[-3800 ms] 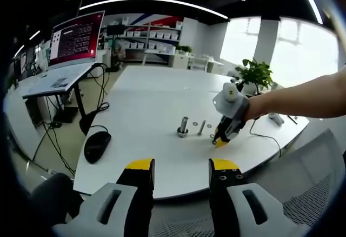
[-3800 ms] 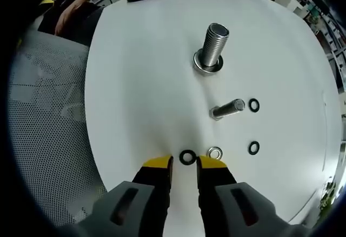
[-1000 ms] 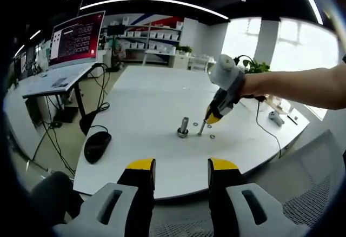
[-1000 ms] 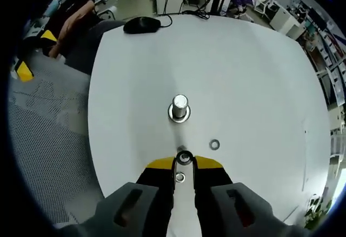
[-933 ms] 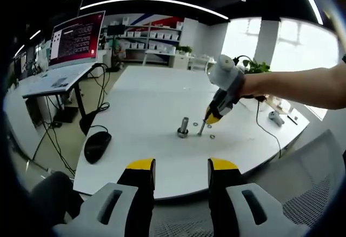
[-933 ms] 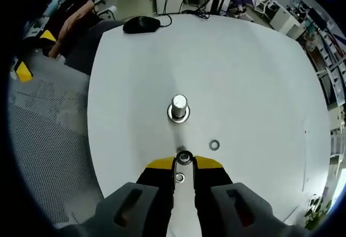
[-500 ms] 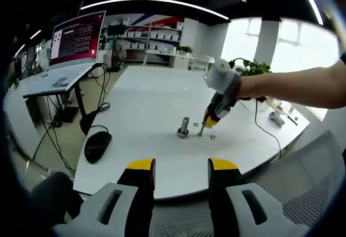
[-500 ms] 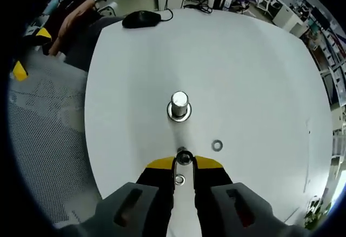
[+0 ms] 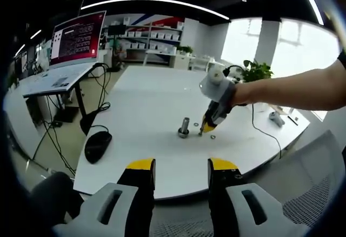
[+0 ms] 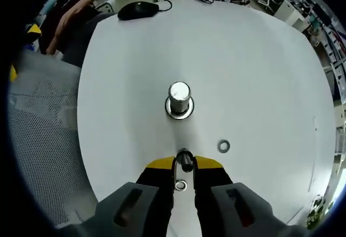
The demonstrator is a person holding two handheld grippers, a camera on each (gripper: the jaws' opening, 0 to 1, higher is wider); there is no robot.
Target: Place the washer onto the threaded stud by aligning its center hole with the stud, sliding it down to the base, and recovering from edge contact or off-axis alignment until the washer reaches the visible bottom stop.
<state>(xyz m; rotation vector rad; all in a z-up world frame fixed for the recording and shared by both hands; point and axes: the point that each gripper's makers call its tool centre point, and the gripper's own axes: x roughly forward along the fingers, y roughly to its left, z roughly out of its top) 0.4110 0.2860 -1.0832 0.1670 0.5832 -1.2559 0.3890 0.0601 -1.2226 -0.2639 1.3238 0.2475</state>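
I am gripping the washer (image 10: 185,159) on edge between my right gripper's (image 10: 184,164) yellow tips, above the table (image 10: 259,74) just short of the upright stud (image 10: 179,99). My left gripper (image 9: 181,166) is hanging open, off the table's near edge. I should be levelling the hole over the stud's top before lowering. Spare washer (image 10: 224,146), mouse (image 9: 97,145), monitor (image 9: 75,38) lying around.

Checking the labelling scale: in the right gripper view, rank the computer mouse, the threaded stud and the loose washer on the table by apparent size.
1. Computer mouse, though farthest away, so truly larger.
2. Threaded stud, looking close to the mouse.
3. Loose washer, clearly smallest.
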